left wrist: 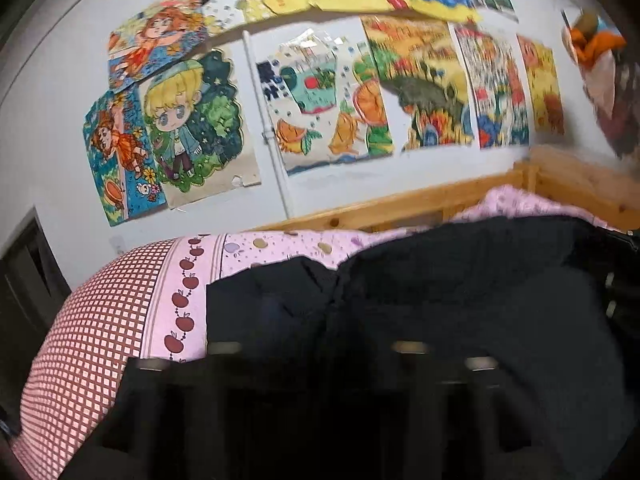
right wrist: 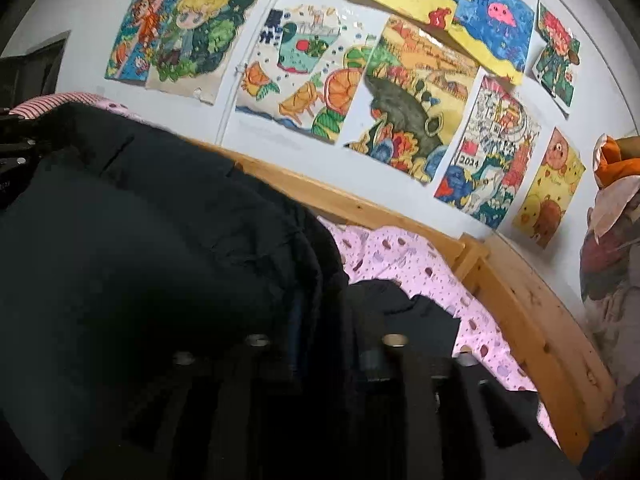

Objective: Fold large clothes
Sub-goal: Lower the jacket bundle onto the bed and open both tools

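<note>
Coat (left wrist: 460, 300) is lying across the bed (left wrist: 132, 292), bulking right of the left hand-held gripper (left wrist: 320, 384) and left of the right hand-held gripper (right wrist: 320, 384). Both are sitting equally close in dark cloth, so I cannot tell their grip.

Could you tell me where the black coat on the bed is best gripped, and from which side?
Probably its straight edge beside the apple-print border of the pink sheet. It lies flat and exposed there, so come from the left; elsewhere the black coat bunches thickly.

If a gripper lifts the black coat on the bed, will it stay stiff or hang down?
The black coat probably hangs down: it already lies in soft folds. It looks thick and puffy, so likely rather heavy and bulky. It should slide easily over the pink bedsheet.
</note>
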The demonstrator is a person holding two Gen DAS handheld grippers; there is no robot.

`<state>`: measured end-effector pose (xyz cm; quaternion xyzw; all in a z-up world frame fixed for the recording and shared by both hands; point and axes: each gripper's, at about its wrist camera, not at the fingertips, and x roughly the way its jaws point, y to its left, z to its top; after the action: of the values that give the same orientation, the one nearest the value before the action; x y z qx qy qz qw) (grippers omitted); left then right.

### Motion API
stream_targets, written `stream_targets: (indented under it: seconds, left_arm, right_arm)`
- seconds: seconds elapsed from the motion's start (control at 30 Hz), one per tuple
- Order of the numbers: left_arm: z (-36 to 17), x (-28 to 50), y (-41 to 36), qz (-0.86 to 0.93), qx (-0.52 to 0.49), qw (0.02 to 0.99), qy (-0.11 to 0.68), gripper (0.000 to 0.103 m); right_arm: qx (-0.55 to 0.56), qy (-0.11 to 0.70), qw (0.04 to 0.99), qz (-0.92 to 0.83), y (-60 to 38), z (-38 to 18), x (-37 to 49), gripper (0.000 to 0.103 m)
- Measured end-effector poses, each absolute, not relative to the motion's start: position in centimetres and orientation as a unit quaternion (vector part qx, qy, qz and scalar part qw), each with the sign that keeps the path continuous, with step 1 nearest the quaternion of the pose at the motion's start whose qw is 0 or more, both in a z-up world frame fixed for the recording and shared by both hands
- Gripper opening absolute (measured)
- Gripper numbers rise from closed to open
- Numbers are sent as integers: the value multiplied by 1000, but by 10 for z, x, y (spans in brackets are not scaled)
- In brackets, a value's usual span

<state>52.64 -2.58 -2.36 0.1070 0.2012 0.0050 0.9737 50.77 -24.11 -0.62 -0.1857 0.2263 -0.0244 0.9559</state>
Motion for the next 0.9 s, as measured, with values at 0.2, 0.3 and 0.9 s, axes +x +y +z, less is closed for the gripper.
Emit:
stream_targets:
  seconds: [0.2,0.3,0.9]
  left_arm:
    - [-6,510,-10,5,59,982,178,98]
    - [-6,495,-5,-10,58,983,172,98]
    - [-61,475,-35,-113,143,950,255,101]
  right_arm:
    - [-183,206,961,-13,-248,7,487,77]
    - [-174,195,965,-5,-250,15,469,87]
    - [-123,283,946,97,-246,-34,450,96]
